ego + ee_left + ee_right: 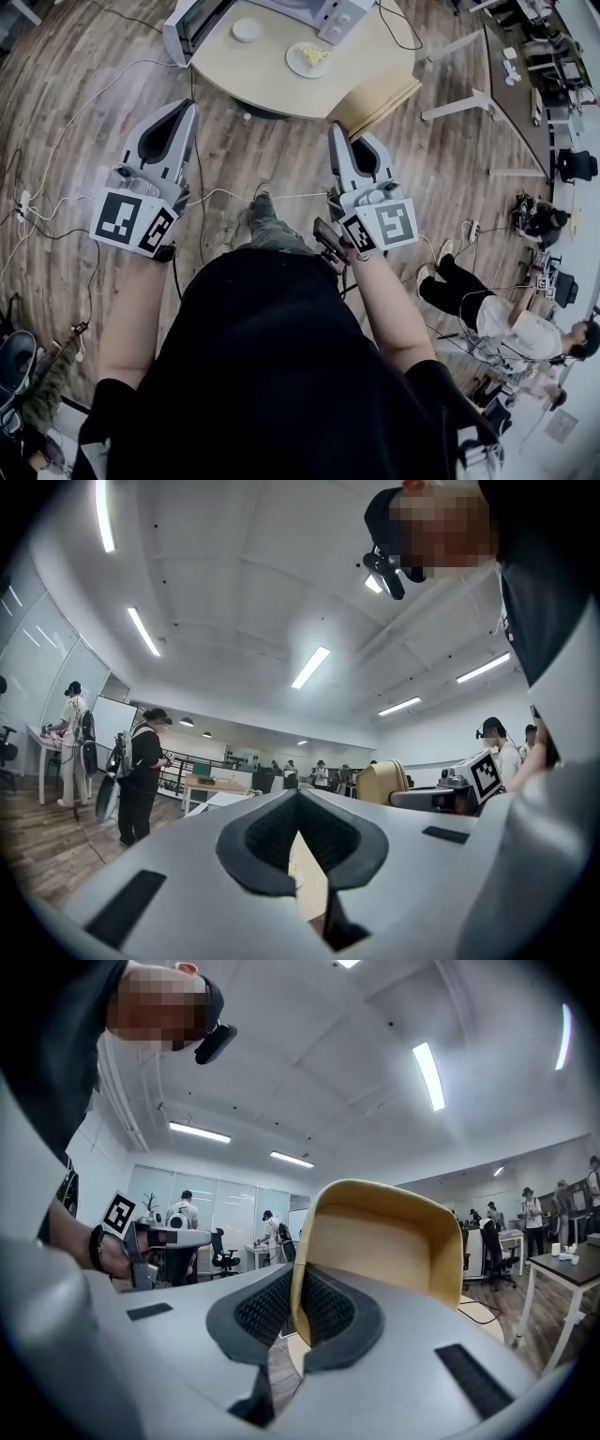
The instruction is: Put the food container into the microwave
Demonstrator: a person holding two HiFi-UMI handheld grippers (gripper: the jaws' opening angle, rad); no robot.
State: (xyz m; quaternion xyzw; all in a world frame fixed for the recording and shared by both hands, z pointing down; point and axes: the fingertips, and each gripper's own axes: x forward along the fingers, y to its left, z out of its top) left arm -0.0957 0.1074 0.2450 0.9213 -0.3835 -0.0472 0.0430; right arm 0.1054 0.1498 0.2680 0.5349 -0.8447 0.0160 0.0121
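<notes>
Head view: left tool (190, 105) and right tool (333, 127), held side by side at mid-frame, aim toward the round surface (262, 82) at top centre; the food container (307, 58), a shallow white dish with yellow food, sits on it, below the microwave (330, 13) with its door (187, 28) swung open; a small white round item (247, 30) lies left of the dish; a yellow chair (375, 98) stands at the rim. Both tools are closed, tips meeting on nothing (left (298, 794); right (295, 1274)).

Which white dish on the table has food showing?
The wider plate nearer the yellow chair, holding yellowish food; the smaller dish looks plain white.
</notes>
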